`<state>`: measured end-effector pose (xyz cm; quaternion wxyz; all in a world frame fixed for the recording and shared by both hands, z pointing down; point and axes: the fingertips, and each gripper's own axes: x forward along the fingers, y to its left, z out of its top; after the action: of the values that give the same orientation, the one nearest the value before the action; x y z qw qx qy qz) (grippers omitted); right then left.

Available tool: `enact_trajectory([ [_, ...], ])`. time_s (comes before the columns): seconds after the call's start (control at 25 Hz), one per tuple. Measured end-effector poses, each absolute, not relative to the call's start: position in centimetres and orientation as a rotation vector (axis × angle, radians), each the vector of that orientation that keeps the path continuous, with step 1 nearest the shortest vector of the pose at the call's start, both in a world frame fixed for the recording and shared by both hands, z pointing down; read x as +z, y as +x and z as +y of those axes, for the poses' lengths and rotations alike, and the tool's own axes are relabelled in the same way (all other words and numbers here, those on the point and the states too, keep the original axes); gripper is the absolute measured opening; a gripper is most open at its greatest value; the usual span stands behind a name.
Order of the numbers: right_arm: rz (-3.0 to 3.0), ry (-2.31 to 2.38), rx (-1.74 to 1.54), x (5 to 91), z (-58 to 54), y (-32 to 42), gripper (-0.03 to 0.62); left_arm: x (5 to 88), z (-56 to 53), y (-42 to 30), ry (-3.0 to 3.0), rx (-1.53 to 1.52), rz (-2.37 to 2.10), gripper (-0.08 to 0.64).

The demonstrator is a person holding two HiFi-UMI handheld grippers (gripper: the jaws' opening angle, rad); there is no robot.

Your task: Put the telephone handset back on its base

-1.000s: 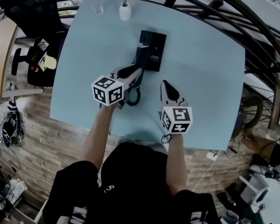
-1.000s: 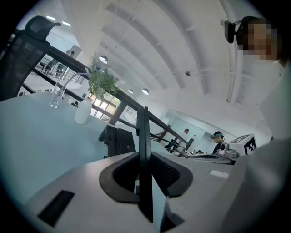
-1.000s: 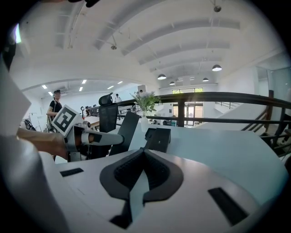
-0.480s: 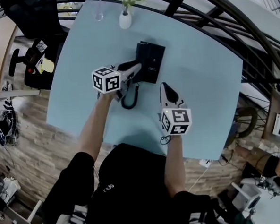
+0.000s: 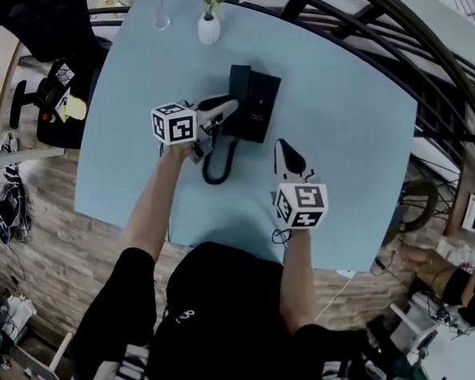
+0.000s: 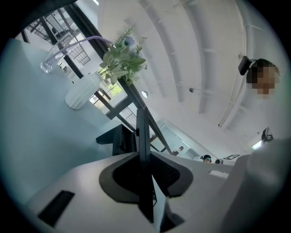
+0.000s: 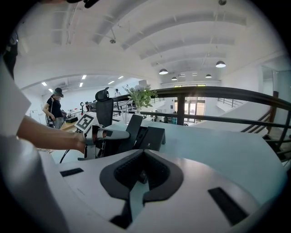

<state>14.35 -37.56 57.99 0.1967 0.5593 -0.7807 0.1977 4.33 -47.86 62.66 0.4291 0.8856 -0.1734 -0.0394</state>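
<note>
The black telephone base (image 5: 260, 103) lies on the light blue table (image 5: 347, 138). My left gripper (image 5: 229, 106) is shut on the black handset (image 5: 237, 87), holding it on edge over the base's left part. In the left gripper view the handset (image 6: 142, 136) shows as a thin dark blade between the jaws, with the base (image 6: 114, 136) behind. The cord (image 5: 217, 165) loops on the table below the handset. My right gripper (image 5: 286, 152) rests shut and empty to the base's near right. From the right gripper view (image 7: 138, 179) I see the handset (image 7: 132, 127) leaning at the base (image 7: 152, 136).
A white vase (image 5: 208, 28) with a green plant and a clear glass (image 5: 161, 19) stand at the table's far edge. A dark railing (image 5: 388, 23) curves round the far and right sides. An office chair (image 5: 51, 92) stands off the left edge.
My left gripper has carried the handset away from me and onto the base's left side; the cord has stretched out behind it. The right gripper has stayed put.
</note>
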Motion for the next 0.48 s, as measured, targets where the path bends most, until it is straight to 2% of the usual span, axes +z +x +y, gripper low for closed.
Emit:
enact_trajectory([
  [0.48, -2.175, 1.55, 0.574, 58.9, -38.1, 14.0, -0.007, 65.1, -48.1, 5.3, 2.22, 0.061, -0.314, 0.082],
])
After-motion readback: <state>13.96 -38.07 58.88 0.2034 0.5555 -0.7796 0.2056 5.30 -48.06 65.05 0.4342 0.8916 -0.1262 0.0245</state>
